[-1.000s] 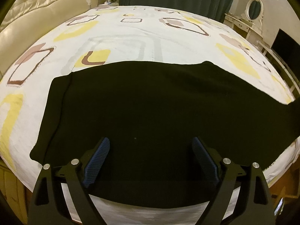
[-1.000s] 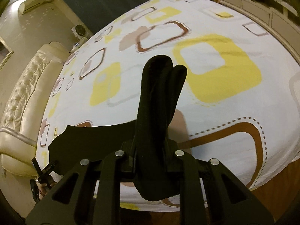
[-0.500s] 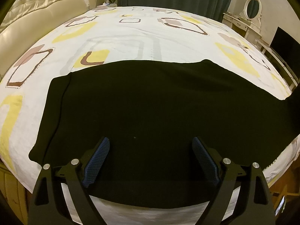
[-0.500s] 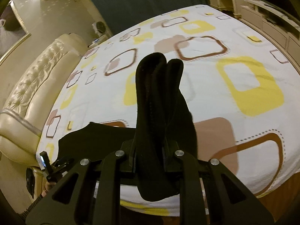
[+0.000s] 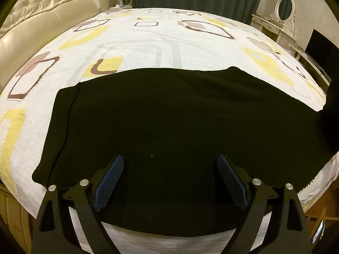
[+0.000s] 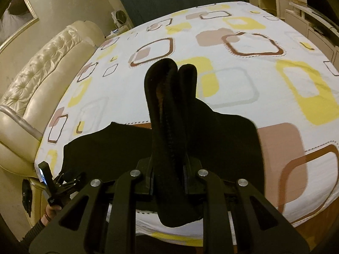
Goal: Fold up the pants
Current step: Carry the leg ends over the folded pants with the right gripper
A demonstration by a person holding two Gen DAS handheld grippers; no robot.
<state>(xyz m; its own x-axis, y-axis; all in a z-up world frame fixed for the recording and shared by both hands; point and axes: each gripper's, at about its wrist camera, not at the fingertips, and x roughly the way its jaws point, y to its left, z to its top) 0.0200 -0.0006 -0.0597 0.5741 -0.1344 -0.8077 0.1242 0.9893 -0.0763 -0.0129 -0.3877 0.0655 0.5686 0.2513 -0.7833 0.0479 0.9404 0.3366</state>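
Left side of frame: black soft knit pants (image 5: 169, 116) lie flat across the patterned bedsheet (image 5: 148, 38). Left gripper (image 5: 169, 182) hovers wide open, holding nothing. Right gripper (image 6: 169, 173) pinches the bunched cuffs. Floppy, light stuff, probably best grabbed at hems.

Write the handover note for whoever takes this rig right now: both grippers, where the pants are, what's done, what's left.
Right gripper: shut on a bunched end of the black pants, lifted above the bed.
Left gripper: open, nothing between its fingers, poised over the near edge of the pants.
Pants: the main part lies flat on the patterned sheet; the far right end rises off the bed toward the right gripper.
Done: one end picked up.
Left: probably carry that end across over the flat part, lay it down, smooth it, and fold again if needed.
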